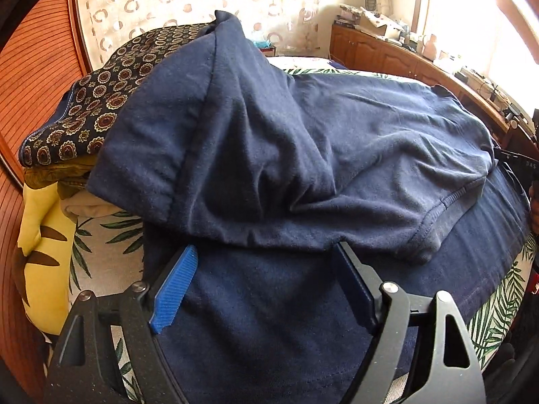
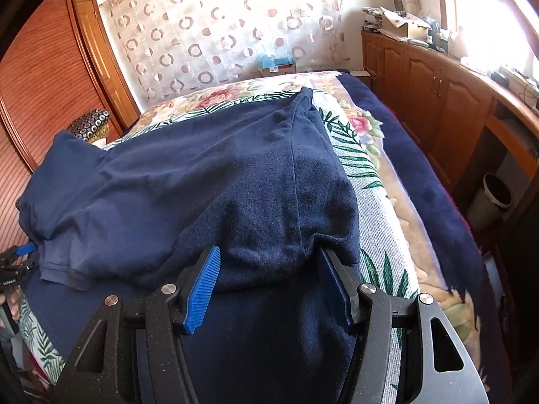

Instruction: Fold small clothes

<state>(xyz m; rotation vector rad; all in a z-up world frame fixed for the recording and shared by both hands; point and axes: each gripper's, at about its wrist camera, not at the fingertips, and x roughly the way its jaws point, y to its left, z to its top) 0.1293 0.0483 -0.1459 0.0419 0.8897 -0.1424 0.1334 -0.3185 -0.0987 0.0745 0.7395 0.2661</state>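
Item: navy shirt (image 1: 303, 155), lying across the middle of the frame on the bed (image 2: 377, 181), its top part doubled back over the lower part, one sleeve draping toward the left edge of the left wrist view.

Left claw (image 1: 266, 259): sitting at the lower centre of its frame, jaws standing wide apart, the folded edge resting just above the tips; nothing is being pinched.

Right claw (image 2: 267, 262): sitting at the lower centre of its frame, jaws partly apart, a bunch of cloth bulging between them. Whether the pads are pressing on it cannot be told.

Risks, as judged:
- The fold is lying lumpy and creased; pressing on from here is likely setting those wrinkles in.
- The right claw, if closing on the bunch, is likely catching both layers and dragging the fold open.
- The sleeve at the left is hanging over the pile there and may be slipping off line.

Surroundings:
- Patterned cushion (image 1: 101, 101), upper left, touching the sleeve; yellow cloth (image 1: 43, 235) below it, crowding the left side.
- Leaf-print cover (image 2: 367, 155) under the shirt.
- Wooden cabinets (image 2: 438, 107) along the right, well apart.
- Bin (image 2: 492, 202) on the floor at the right.
- Curtain (image 2: 219, 33) across the top.
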